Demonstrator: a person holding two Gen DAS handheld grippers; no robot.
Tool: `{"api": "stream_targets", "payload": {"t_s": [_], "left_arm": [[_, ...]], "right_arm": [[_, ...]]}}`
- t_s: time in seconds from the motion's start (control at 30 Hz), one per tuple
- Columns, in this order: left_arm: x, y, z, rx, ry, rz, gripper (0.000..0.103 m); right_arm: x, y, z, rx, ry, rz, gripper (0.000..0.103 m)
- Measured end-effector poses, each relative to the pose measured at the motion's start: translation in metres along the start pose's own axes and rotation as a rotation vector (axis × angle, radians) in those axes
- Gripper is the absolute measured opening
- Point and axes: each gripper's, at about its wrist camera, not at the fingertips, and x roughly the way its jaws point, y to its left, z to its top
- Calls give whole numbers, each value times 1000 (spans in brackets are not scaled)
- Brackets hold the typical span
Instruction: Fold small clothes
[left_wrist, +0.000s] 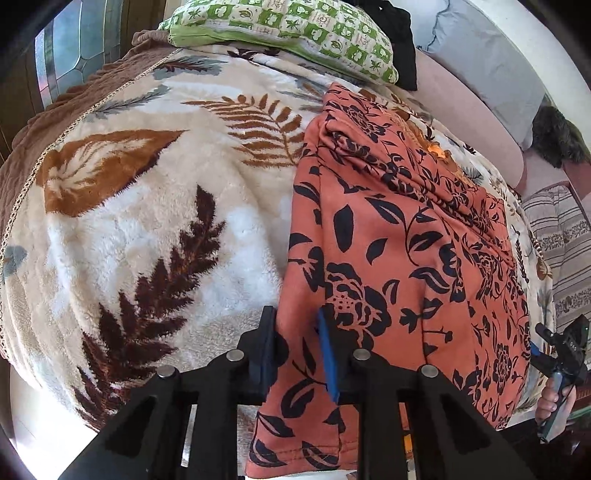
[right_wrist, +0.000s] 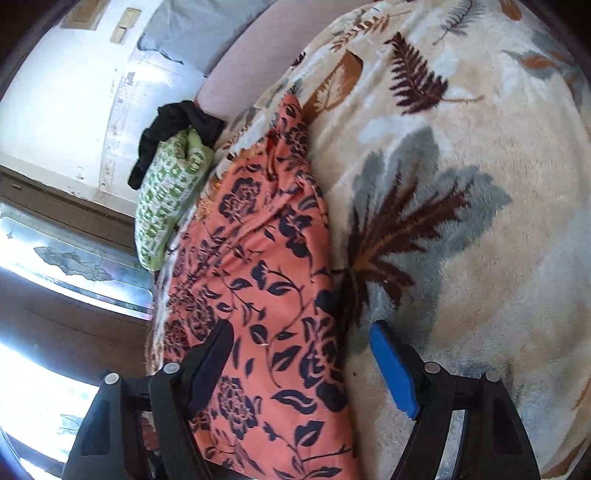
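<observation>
An orange garment (left_wrist: 399, 236) with a dark floral print lies lengthwise on the leaf-patterned fleece blanket (left_wrist: 147, 221). In the left wrist view my left gripper (left_wrist: 297, 347) sits at its near left edge. The jaws stand narrow, with the cloth's edge filling the gap between the black finger and the blue pad. My right gripper (left_wrist: 561, 347) shows at the far right of that view, held by a hand beside the garment's other side. In the right wrist view the right gripper (right_wrist: 303, 354) is open wide, straddling the right edge of the garment (right_wrist: 258, 280) without pressing it.
A green-and-white patterned pillow (left_wrist: 288, 33) lies at the bed's head, with a black cloth (left_wrist: 399, 40) and a grey pillow (left_wrist: 487, 66) behind it. Striped fabric (left_wrist: 561, 240) hangs at the right. A brown bedcover edge (left_wrist: 74, 96) borders the blanket on the left.
</observation>
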Motion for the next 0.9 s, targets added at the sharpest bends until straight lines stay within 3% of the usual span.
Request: {"api": "stream_targets", "payload": {"t_s": [0.03,0.07,0.13,0.23,0.37,0.4,0.43,0.5,0.53,0.63,0.73,0.9], "left_arm": [[0,0,-1,-5,4,-6,24],[-1,2,0,-15,10,-19,25],[-2,6,-1,-42,24,-51,38],[-5,9,-2,-63,17,-69,50],[-2,-2,-7,30,16,-29,50],[-2,-6,-8,58,12,-23,46],[-1,-8,-9,79,10,-20,30],[1,-13,-9,111,9,-3,20],[0,-13,-8,120,7,-5,15],[-5,-16,-3,149,9,-31,8],[-16,-14,8,145,10,-130,5],[-39,-22,45,143,-25,-247,5]], "right_arm": [[0,4,-2,-26,-4,6,63],[3,9,-5,-50,33,40,50],[13,19,-16,-89,113,75,33],[19,37,-32,-189,103,-6,33],[18,32,-35,-149,98,-15,35],[17,34,-37,-174,90,-27,35],[18,37,-38,-194,83,-43,35],[18,43,-40,-233,76,-74,35],[17,46,-40,-252,74,-91,29],[16,49,-36,-253,81,-80,12],[9,56,-30,-228,58,-1,8],[-5,74,-4,-171,-18,204,7]]}}
